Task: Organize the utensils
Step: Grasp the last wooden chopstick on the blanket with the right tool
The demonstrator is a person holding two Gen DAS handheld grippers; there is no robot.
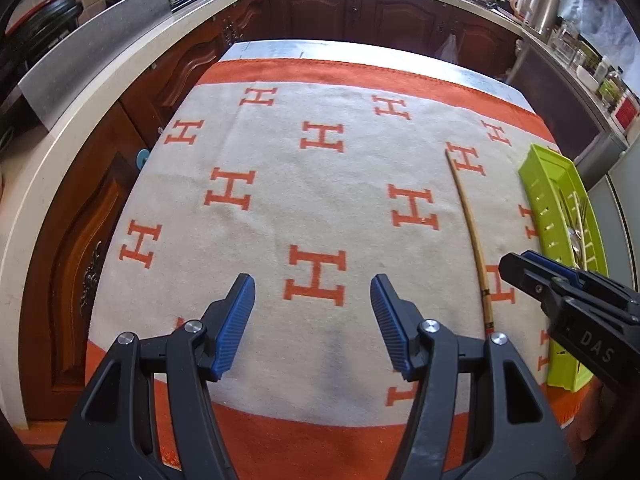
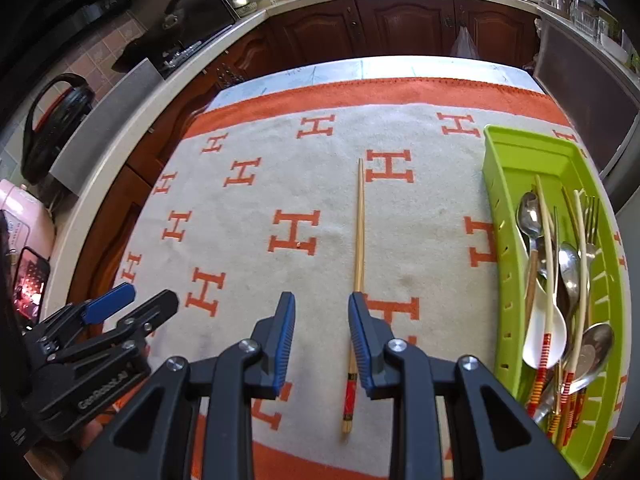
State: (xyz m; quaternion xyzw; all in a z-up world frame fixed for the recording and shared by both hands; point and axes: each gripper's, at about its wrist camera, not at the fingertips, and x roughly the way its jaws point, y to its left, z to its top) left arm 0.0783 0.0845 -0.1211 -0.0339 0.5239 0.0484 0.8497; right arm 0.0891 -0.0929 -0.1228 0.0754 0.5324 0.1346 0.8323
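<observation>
While chopsticks point(image 2: 359, 240) lie loose, tray point(image 2: 505, 184) nearby.

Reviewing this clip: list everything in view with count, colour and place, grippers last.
chopsticks: one pair, pale wood with red ends, lying on the cloth left of the tray
tray: one, lime green, at the cloth's right edge
utensils: several metal spoons, a fork, a white spoon and chopsticks, piled in the tray
cloth: one, cream with orange H marks and orange border, covering the table
left gripper: black with blue pads, open, over bare cloth
right gripper: black with blue pads, open, above the pair's red ends
</observation>
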